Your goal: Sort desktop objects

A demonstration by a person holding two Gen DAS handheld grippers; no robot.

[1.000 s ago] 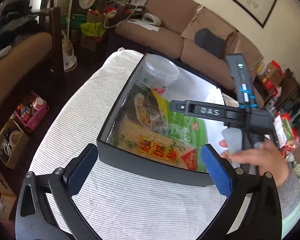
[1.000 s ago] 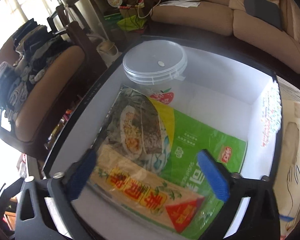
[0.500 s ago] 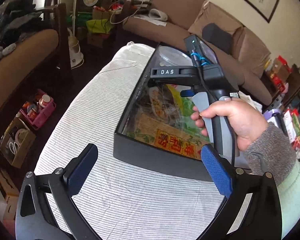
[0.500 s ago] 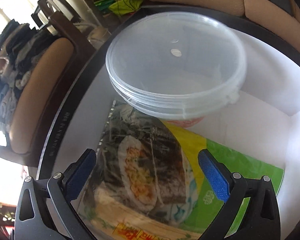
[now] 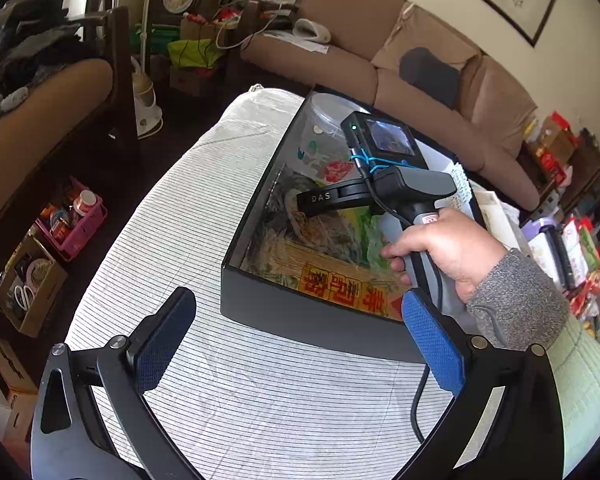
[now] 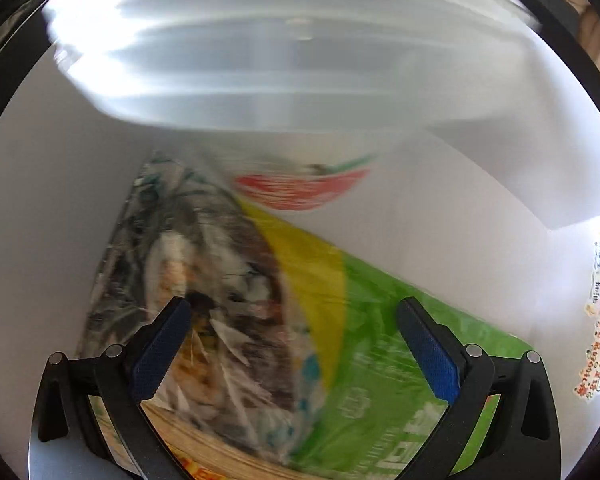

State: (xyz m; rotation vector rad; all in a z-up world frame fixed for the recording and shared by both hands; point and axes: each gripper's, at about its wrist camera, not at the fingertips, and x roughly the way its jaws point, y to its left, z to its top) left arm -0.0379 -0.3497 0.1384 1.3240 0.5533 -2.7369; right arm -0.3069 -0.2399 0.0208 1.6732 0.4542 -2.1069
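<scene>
1. Behind your work area a brown sofa (image 5: pixel 380 60) lines the far wall, with a dark chair (image 5: pixel 52 92) to the left and cluttered boxes on the floor.
2. Your table (image 5: pixel 228 380), covered in a white cloth with thin dark stripes, fills the middle of the left wrist view.
3. On it sits a black box (image 5: pixel 300 316) with a white lining, its near wall facing your left hand-held gripper.
4. Inside the box lie flat food packets (image 5: pixel 332 264): a long one with red and yellow characters along the near wall, and a green and yellow one (image 6: pixel 380 352) beside a packet printed with a food photo.
5. At the far end of the box stands a clear plastic tub (image 5: pixel 324 136) with a lid; in the right wrist view it is a motion-blurred shape close overhead.
6. Your right hand (image 5: pixel 448 252) grips the handle of the right hand-held gripper (image 6: pixel 292 356), which reaches into the box above the packets, its jaws spread wide and grasping nothing.
7. Your left hand-held gripper (image 5: pixel 296 332) hovers over the striped cloth just short of the box, jaws likewise released and empty.
</scene>
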